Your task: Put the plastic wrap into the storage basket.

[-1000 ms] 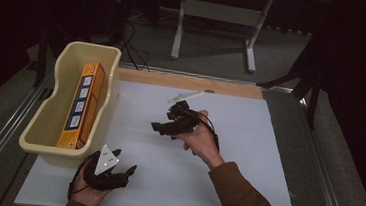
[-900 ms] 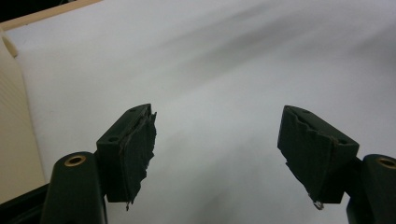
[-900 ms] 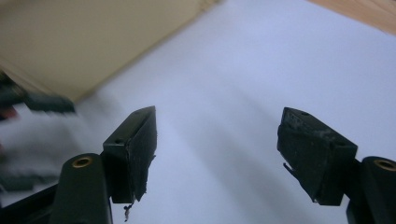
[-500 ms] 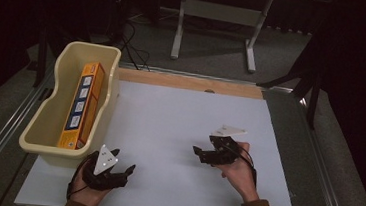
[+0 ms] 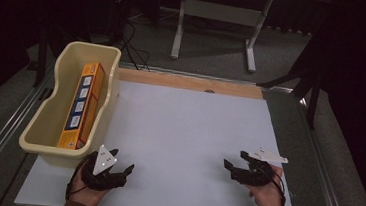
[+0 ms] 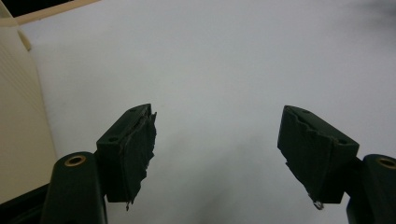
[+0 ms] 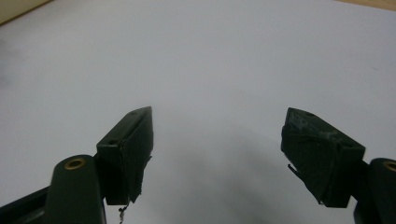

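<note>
Pictured from above: a white table top (image 5: 184, 128), a cream plastic tub (image 5: 63, 154) at its left edge, a strip of bare wood (image 5: 188, 82) along its far edge.

Inside the tub, an orange carton (image 5: 83, 104), standing on a long edge, leaning toward the tub's right wall, small white panels in a row along the upturned face. Well clear of both tools.

At the near left corner, the left gripper (image 5: 124, 170) in the person's left hand (image 5: 82, 194), just in front of the tub's near wall, grey three-cornered plate (image 5: 104, 160) on top, jaws pointing right and slightly away. In the left gripper view, the same gripper (image 6: 218, 109) with jaws spread wide over plain white surface, gripping nothing; the tub's ribbed cream side (image 6: 18, 116) close at the left of that view.

At the near right, the right gripper (image 5: 232, 160) in the right hand (image 5: 265, 200), low over the table and well apart from the tub, pointing left toward the middle. In the right gripper view, that gripper (image 7: 219, 109) with jaws parted, having just been opening, bare white table between the worn black pads, nothing held.

Beyond the table, a dark floor and the pale legs of a metal stand (image 5: 179, 32).
</note>
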Demonstrator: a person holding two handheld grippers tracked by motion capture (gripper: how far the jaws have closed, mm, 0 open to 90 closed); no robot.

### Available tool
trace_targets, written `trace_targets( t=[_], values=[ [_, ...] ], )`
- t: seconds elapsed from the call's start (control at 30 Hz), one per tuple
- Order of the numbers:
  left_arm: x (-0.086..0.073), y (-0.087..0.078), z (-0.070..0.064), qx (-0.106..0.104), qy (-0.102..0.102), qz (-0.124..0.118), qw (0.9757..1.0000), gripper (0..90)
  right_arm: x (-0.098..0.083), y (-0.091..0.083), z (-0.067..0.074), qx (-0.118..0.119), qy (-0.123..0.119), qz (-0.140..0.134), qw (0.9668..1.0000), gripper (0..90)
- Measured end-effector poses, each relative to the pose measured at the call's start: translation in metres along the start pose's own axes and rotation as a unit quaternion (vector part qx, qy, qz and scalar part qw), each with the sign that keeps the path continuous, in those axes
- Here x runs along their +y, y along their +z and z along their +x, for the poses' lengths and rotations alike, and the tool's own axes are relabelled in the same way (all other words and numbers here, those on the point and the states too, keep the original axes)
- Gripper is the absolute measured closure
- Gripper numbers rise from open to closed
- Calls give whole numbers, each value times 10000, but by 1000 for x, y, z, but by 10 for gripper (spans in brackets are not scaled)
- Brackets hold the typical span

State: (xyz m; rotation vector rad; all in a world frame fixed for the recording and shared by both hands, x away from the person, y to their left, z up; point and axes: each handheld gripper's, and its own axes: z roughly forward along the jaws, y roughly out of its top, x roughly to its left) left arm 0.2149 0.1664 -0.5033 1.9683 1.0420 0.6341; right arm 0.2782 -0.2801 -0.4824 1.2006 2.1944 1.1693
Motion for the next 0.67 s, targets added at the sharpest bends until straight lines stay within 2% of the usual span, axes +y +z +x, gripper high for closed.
trace_targets(
  t=[0.17,0.27,0.3,0.37,0.43,0.67],
  values=[
    [0,-1,0,27,16,-22,10000,273,-16,-15,-1,-155,84,-241,9996,240],
    [1,-2,0,57,64,-33,10000,273,-24,-17,-3,-246,210,-310,9990,230],
    [2,-2,0,58,79,-45,9999,273,-27,-16,-4,-367,229,-301,9986,224],
    [3,-3,-1,68,104,-54,9999,273,-27,-15,-3,-413,214,-278,9985,219],
    [3,-3,0,72,101,-79,9999,273,-27,-15,-2,-599,72,-327,9976,213],
    [4,-3,-1,87,129,-80,9998,273,-28,-18,-5,-611,124,-488,9969,214]
  ],
)
